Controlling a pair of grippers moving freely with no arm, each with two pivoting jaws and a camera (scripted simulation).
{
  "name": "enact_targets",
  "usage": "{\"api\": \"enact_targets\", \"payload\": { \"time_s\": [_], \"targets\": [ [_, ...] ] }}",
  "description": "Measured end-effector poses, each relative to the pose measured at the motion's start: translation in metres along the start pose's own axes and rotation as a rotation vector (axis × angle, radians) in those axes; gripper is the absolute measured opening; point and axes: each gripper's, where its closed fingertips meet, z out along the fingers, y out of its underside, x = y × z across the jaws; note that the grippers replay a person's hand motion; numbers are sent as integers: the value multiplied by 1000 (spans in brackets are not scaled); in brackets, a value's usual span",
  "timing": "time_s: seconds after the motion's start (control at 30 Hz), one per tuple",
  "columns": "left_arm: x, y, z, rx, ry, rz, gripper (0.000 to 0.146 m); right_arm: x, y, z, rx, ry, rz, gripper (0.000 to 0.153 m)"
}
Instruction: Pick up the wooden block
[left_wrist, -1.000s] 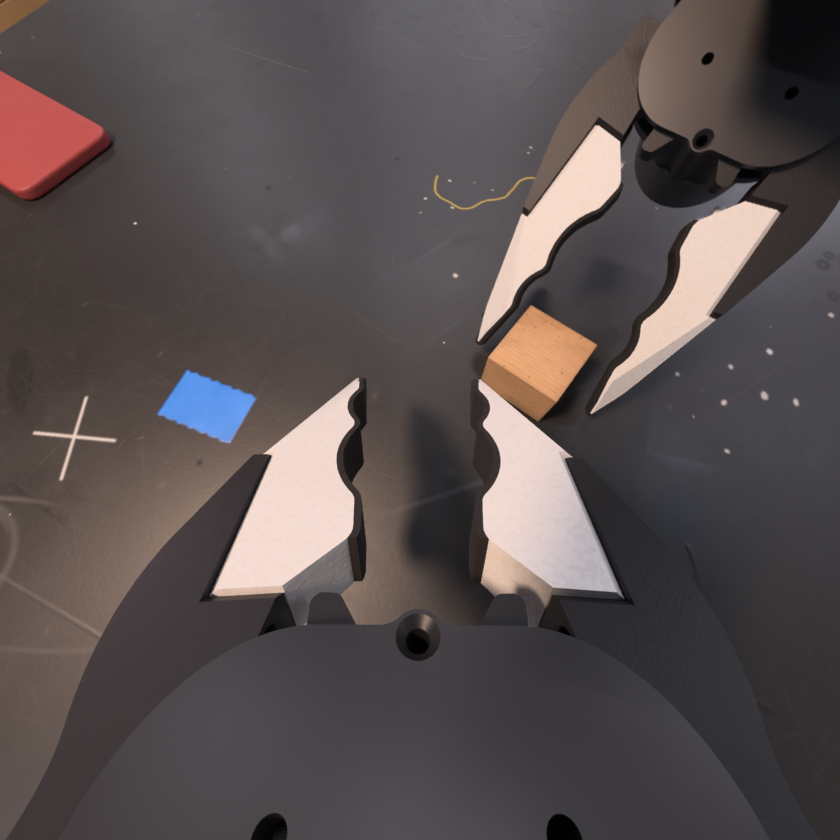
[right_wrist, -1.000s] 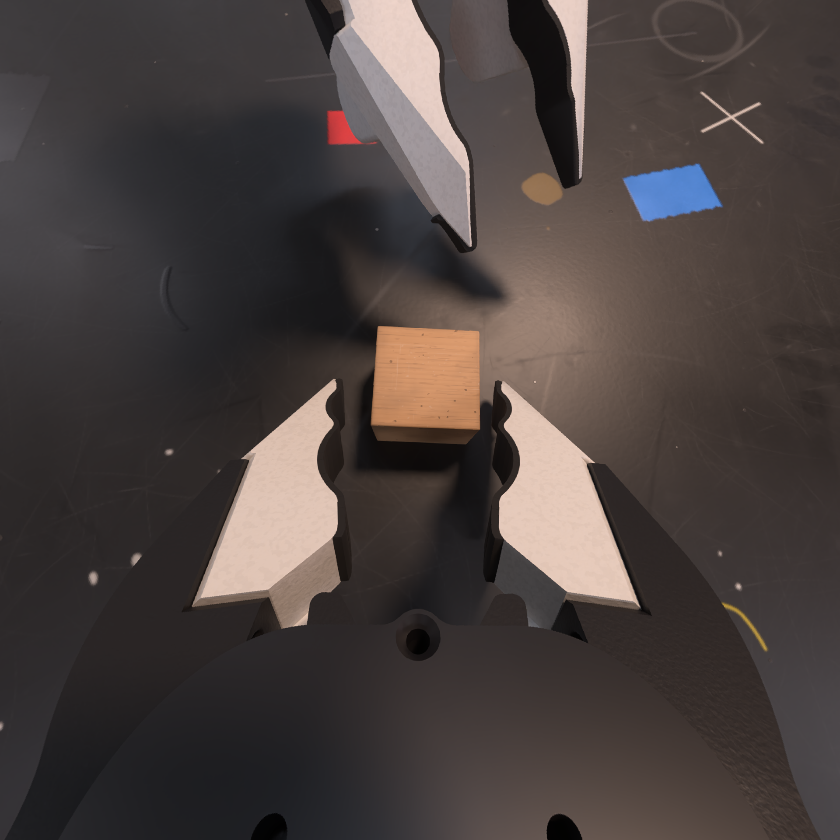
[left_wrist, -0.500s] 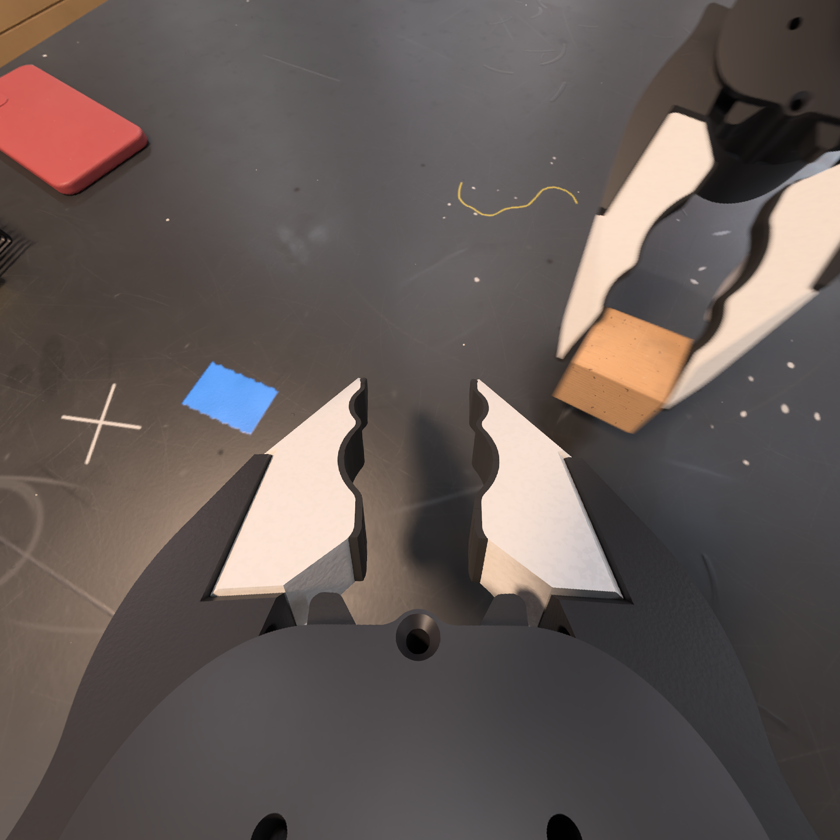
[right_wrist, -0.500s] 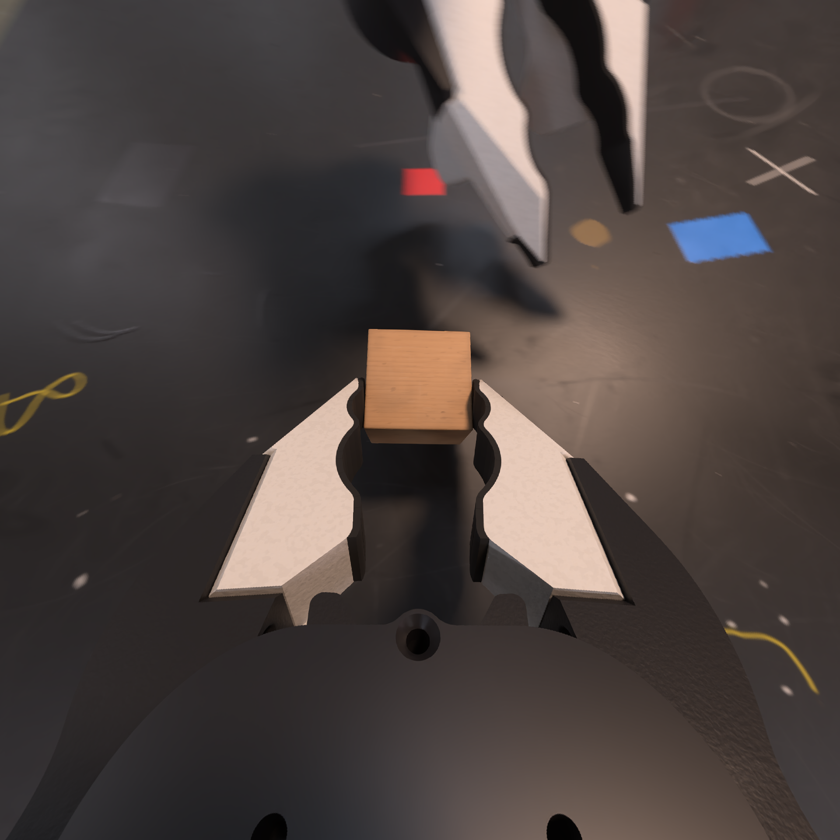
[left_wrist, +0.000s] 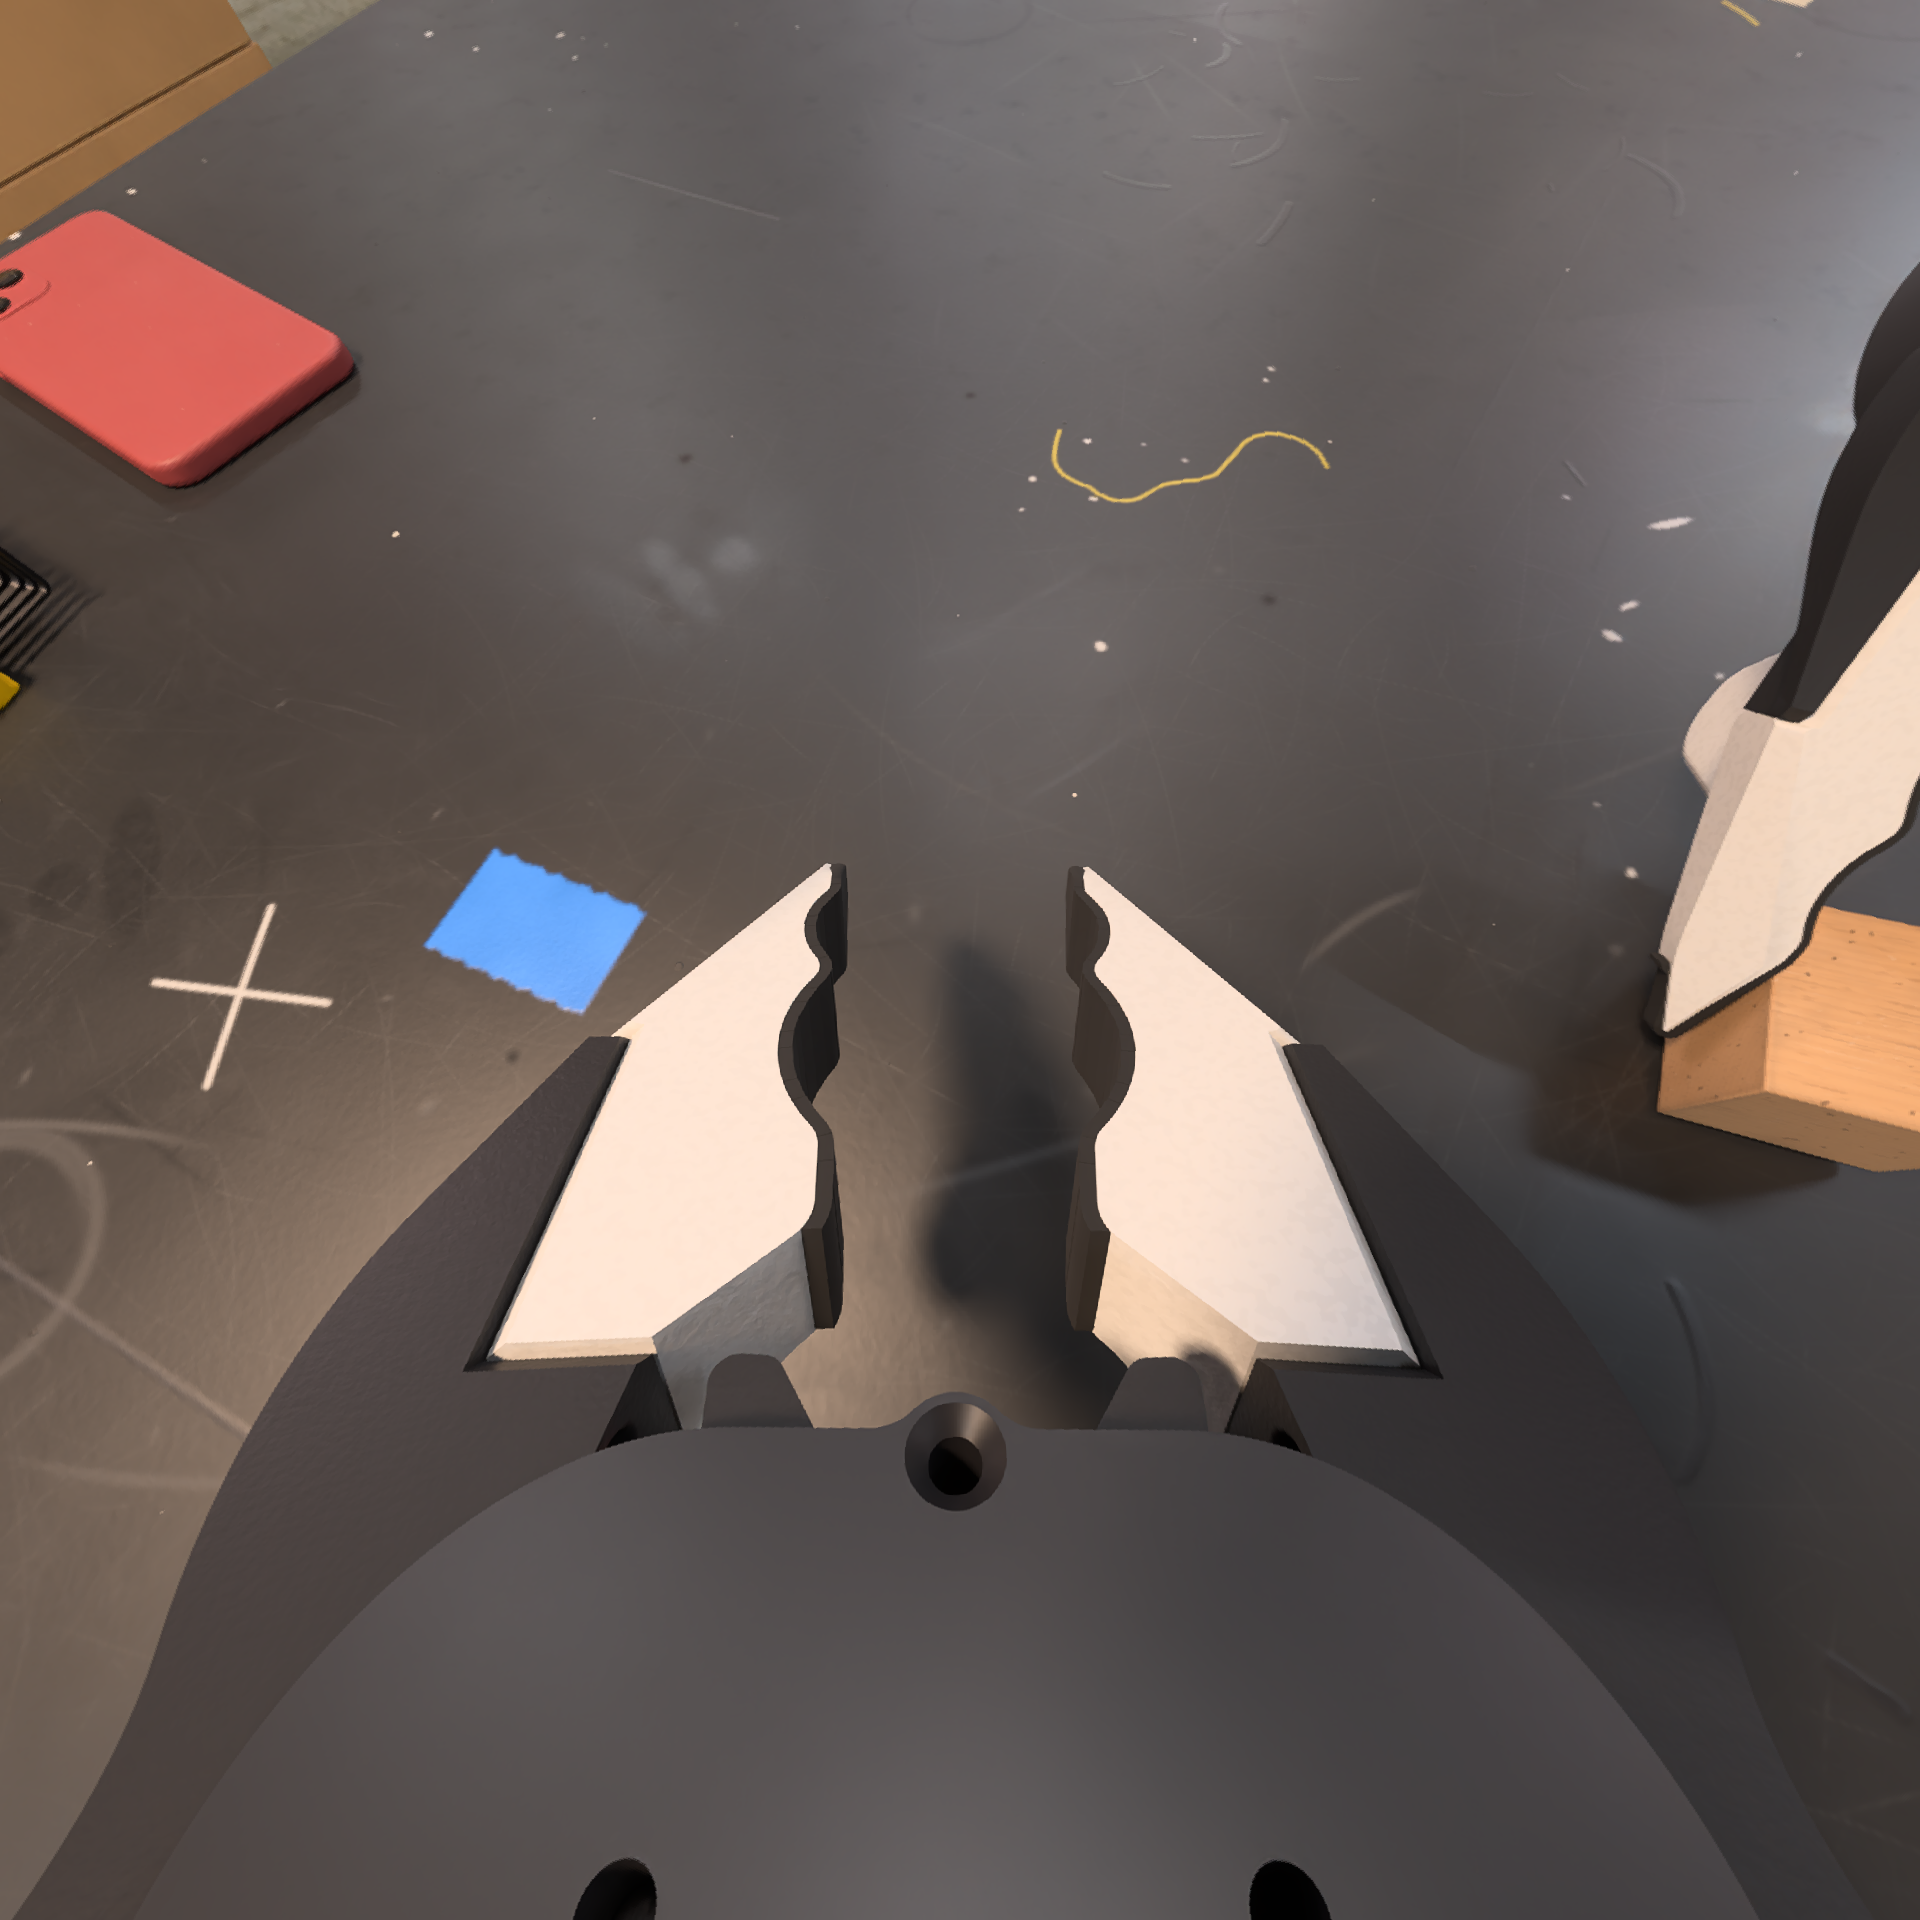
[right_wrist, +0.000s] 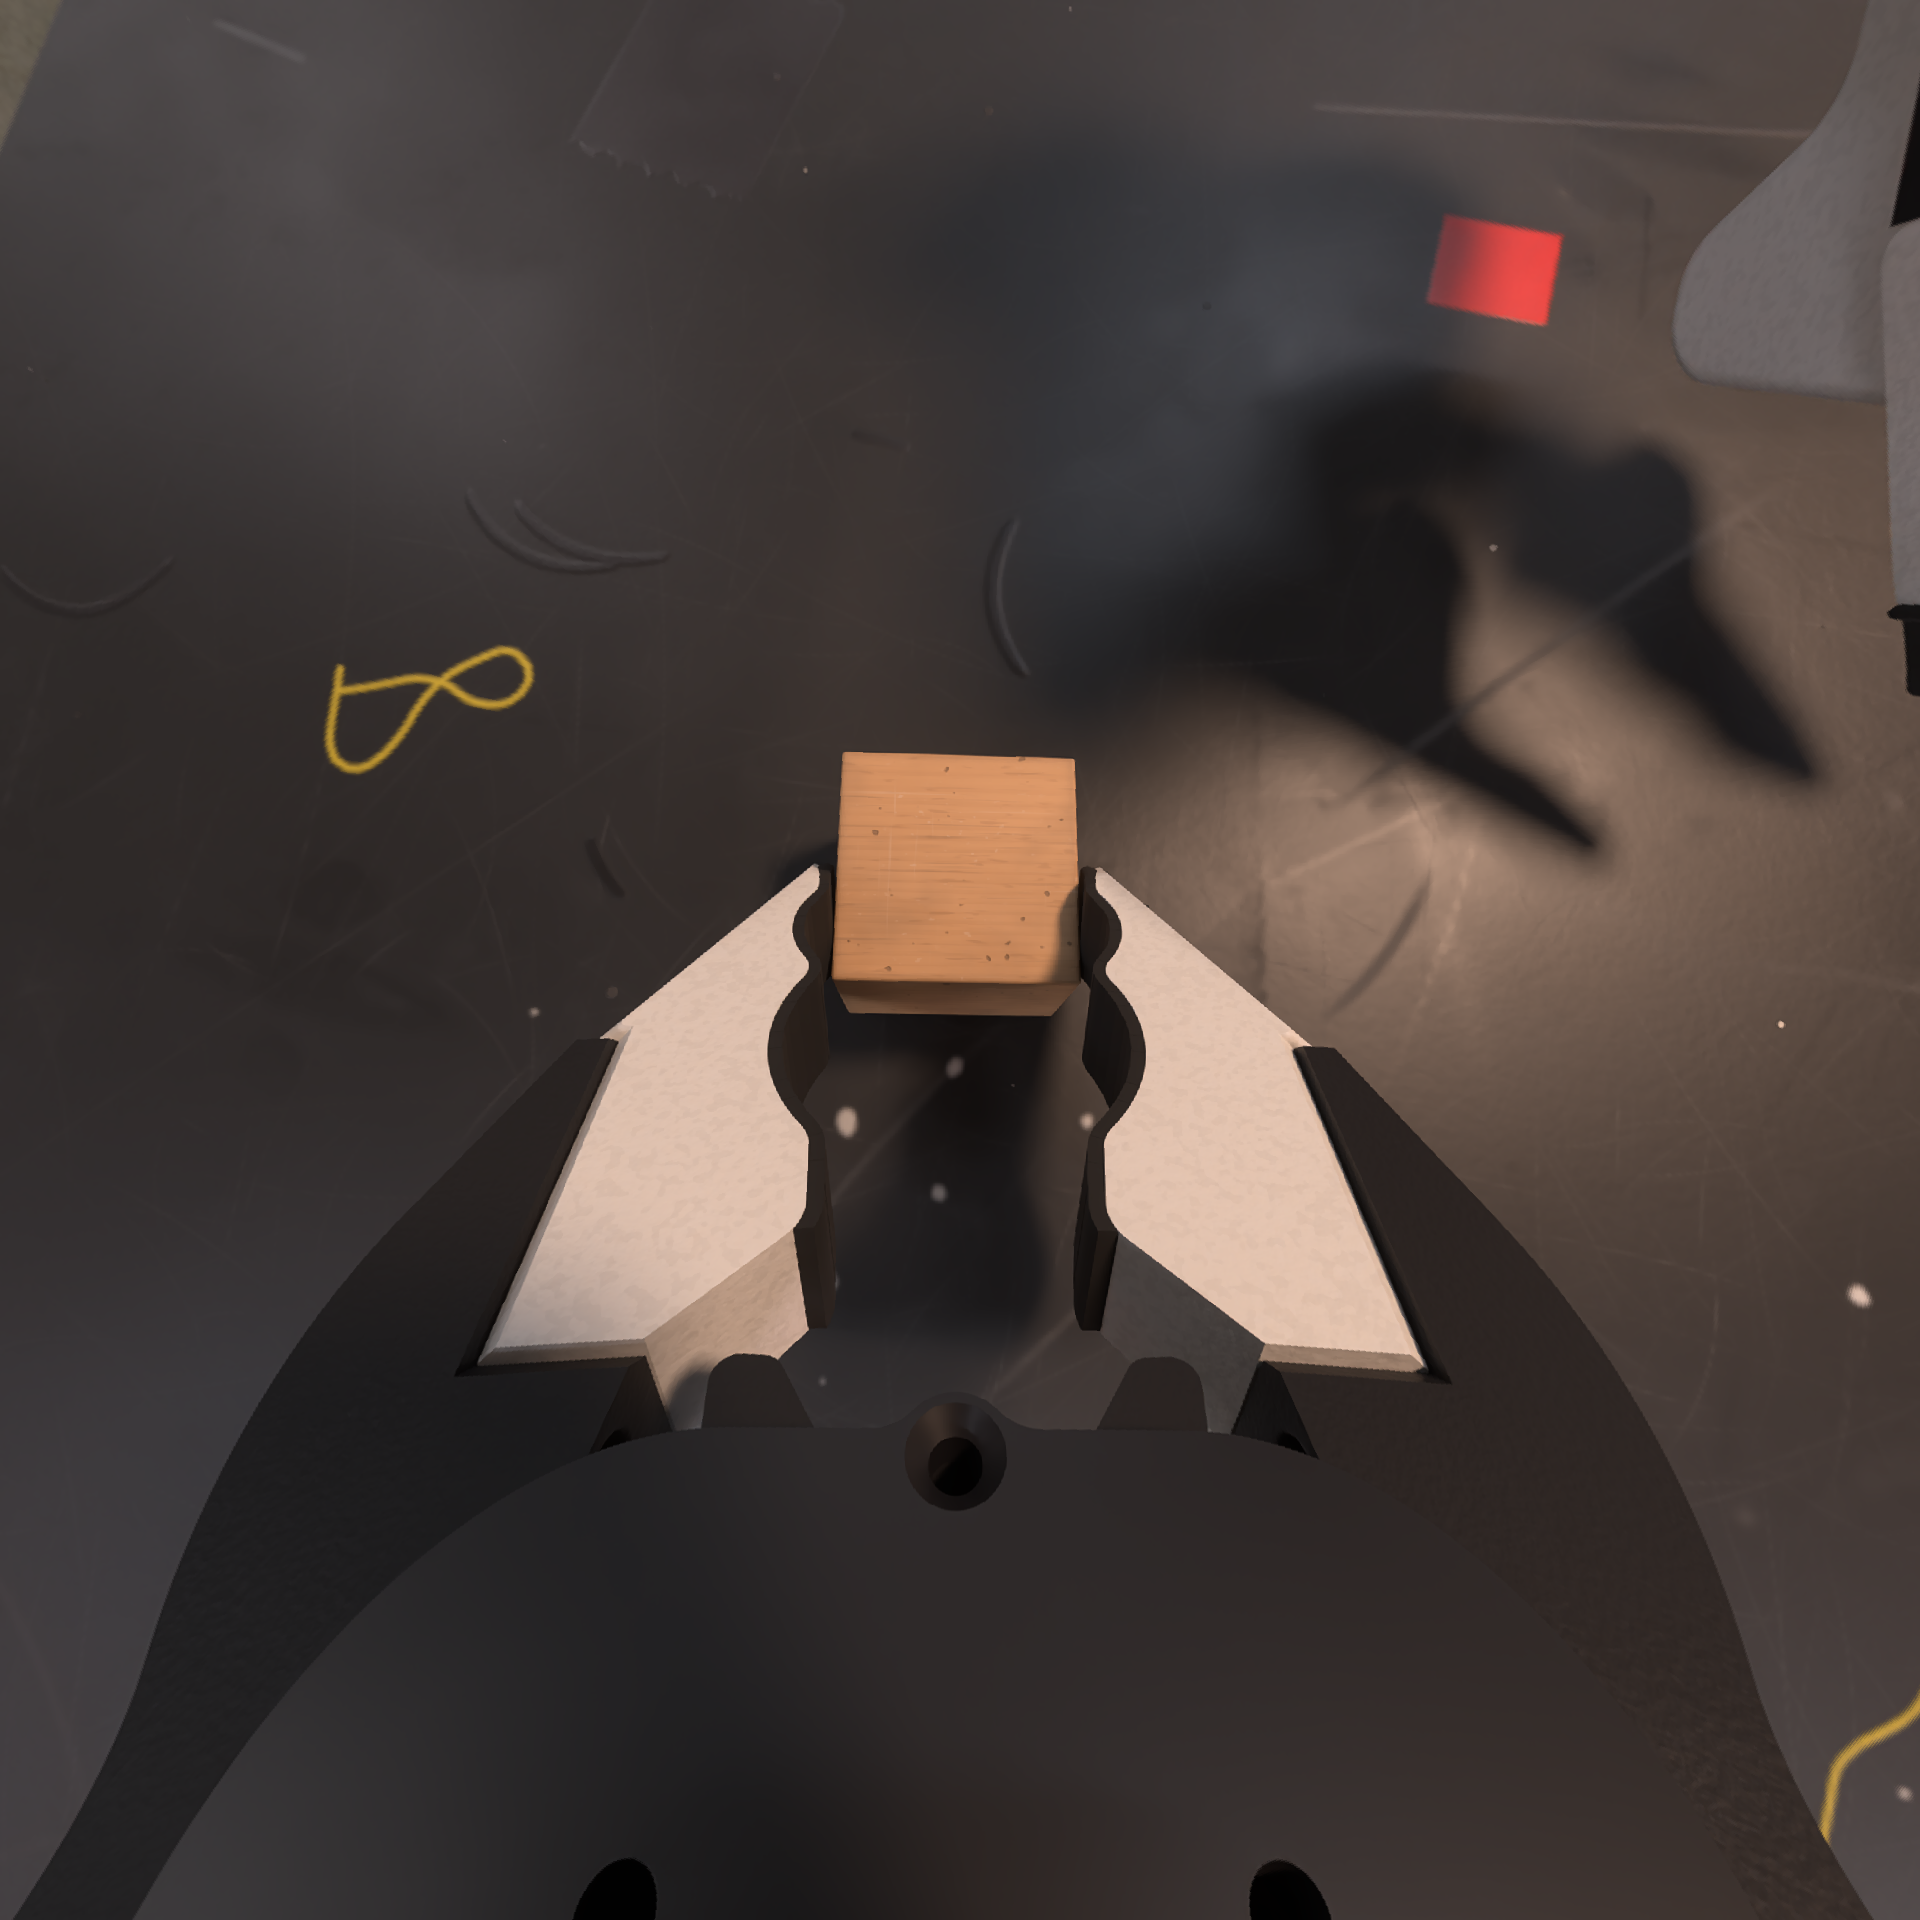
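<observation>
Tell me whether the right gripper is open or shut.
Shut on the wooden block: both fingertips of the right gripper press its opposite sides.

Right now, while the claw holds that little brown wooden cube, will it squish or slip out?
The little brown wooden cube probably won't squish: its edges look sharp and solid between the right claw. It likely stays put, since flat sides meet the fingertips. Only the tips hold it, so a jolt might loosen it.

Matt speckled wooden block (right_wrist: 954, 868), scuffed dark tabletop (left_wrist: 935, 312), perhaps plastic red case (left_wrist: 156, 343)
</observation>
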Motion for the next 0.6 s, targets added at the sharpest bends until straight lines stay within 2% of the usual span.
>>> {"api": "enact_targets", "payload": {
  "time_s": [0.6],
  "targets": [
    [0,3,2,-16,-4,10,42,-2,2,1,-11,2,14,47]
  ]
}}
